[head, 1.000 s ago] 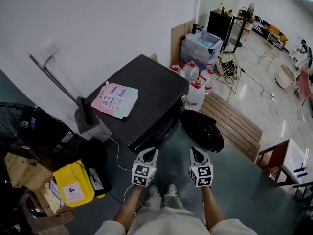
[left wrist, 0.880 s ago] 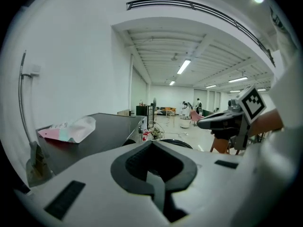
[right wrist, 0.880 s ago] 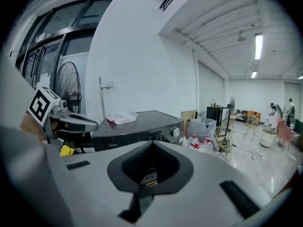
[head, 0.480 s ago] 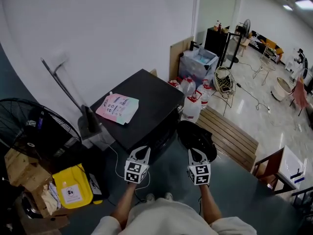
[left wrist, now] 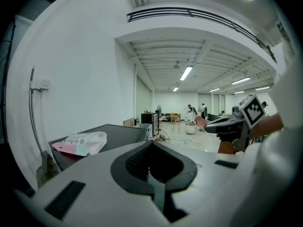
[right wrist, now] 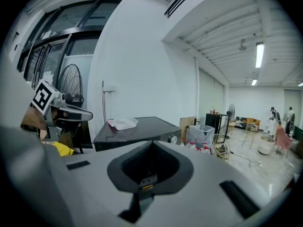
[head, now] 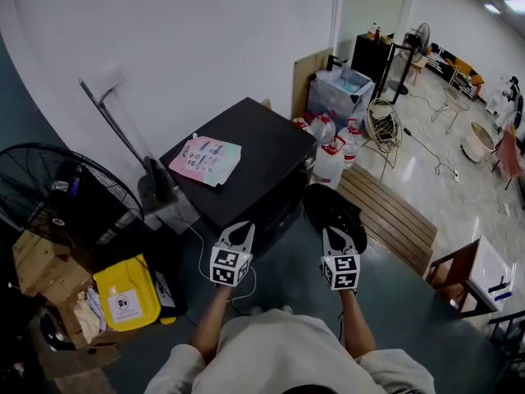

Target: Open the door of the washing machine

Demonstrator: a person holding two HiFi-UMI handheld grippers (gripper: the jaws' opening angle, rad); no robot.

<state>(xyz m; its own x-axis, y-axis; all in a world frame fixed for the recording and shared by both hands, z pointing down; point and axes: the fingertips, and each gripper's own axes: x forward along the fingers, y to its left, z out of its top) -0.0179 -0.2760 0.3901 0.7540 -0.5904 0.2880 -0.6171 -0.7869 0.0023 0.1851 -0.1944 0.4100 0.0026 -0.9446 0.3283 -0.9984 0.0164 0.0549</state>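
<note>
At the near edge of the head view, the person's two forearms are reaching forward over the grey floor, each hand carrying one tool. The left claw is clenched on nothing, its jaws meeting tip to tip in its own view. The right claw is likewise clenched and empty, its jaws closed together. Both are hovering side by side, apart from each other, pointing toward the machine without touching it.

Just beyond them the black washing machine is standing against the white wall. Its round door is hanging swung out from the front, on the right side, just past the right claw. A pastel printed pouch is lying flat on the machine's top, toward the left.

To the near left a yellow container is sitting on the floor, with a large black fan behind it. To the right of the machine a slatted wooden platform is lying on the floor, and white jugs with red caps are clustering between it and the machine's far corner.
</note>
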